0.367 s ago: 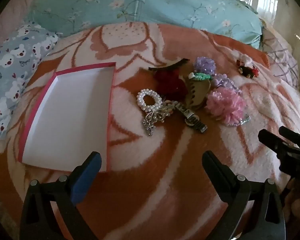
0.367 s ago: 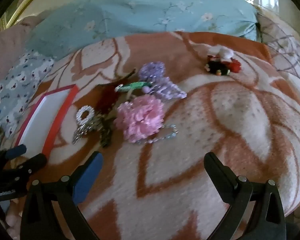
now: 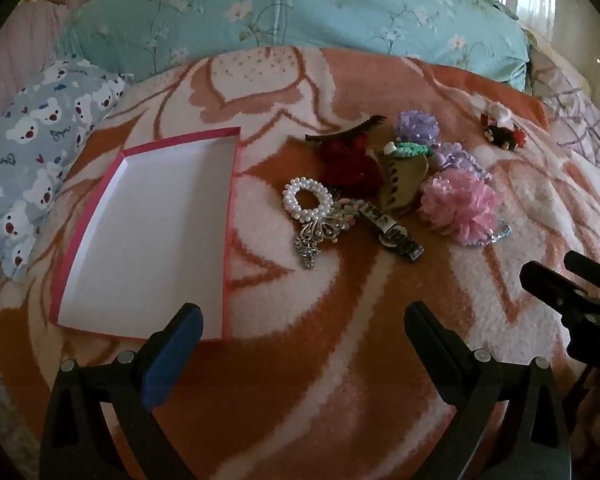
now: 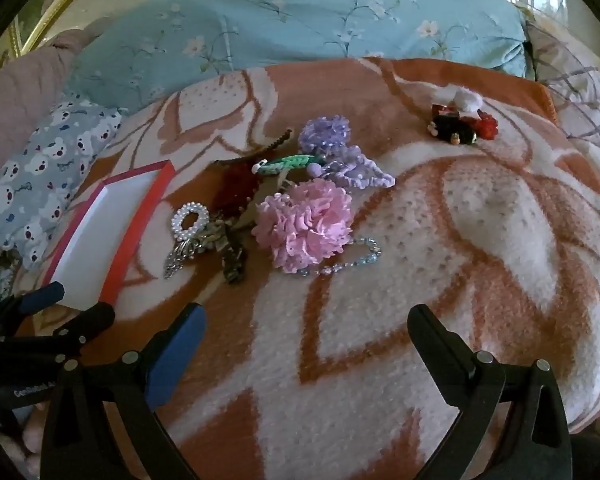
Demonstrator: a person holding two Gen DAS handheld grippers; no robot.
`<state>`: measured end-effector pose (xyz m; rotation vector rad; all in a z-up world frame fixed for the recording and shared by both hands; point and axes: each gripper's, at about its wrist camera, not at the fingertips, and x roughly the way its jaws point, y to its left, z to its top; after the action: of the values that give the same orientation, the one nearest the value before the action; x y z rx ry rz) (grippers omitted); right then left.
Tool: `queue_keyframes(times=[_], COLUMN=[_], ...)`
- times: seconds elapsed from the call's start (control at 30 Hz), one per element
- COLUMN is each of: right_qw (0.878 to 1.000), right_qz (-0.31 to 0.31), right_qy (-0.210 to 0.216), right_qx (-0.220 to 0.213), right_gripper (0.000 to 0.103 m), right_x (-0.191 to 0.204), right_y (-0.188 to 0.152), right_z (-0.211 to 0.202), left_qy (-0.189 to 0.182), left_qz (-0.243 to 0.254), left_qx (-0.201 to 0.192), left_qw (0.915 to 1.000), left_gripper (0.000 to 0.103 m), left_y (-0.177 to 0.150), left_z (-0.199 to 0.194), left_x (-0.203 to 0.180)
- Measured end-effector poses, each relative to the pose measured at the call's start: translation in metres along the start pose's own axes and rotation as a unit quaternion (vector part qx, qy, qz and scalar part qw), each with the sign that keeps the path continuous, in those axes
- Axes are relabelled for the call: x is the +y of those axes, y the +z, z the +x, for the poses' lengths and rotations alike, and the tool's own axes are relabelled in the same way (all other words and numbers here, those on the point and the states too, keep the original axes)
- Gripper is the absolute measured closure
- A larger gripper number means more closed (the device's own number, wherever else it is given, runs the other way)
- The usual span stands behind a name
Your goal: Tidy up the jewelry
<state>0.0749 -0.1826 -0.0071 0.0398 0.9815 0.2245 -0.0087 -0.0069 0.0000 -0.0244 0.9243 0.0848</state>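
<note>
Orange-and-white blanket (image 3: 300, 360) carries everything I see. Left gripper (image 3: 300, 324) and right gripper (image 4: 306, 322): I hold both above bare blanket, jaws spread wide, nothing between them.

Left-wrist view: box (image 3: 100, 216), pink-walled and white inside, lies at 10 o'clock from the left gripper, its near corner just beside the blue pad. Jewelry pile lies at 12 to 1 o'clock, apart from the box. Pearl ring (image 3: 308, 199) touches a butterfly brooch (image 3: 320, 232) just below it; a watch (image 3: 392, 232) runs to 4 o'clock from them. Red flower (image 3: 350, 166), tan claw clip (image 3: 402, 184) and pink flower (image 3: 458, 204) sit in a row behind, with purple flowers (image 3: 416, 127) at the far side.

Right-wrist view: bead chain (image 4: 356, 258) curls out from under the pink flower at 4 o'clock. A red-and-black clip (image 4: 462, 122) lies alone at 1 o'clock, well apart from the pile.
</note>
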Motion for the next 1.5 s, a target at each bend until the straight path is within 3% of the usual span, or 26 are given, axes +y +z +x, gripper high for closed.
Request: queue_keyframes(times=[1.5], right_qw=[1.0], right_qz=[-0.005], right_qy=[0.006], right_qx=[-0.005], right_gripper=[0.002], right_x=[0.011], right_y=[0.007], right_z=[-0.002], left_qy=[0.02], left_qz=[0.01], left_qx=[-0.004], left_qw=[0.9997], left_gripper=[0.001], left_y=[-0.004], left_z=[0.006], left_x=[-0.006])
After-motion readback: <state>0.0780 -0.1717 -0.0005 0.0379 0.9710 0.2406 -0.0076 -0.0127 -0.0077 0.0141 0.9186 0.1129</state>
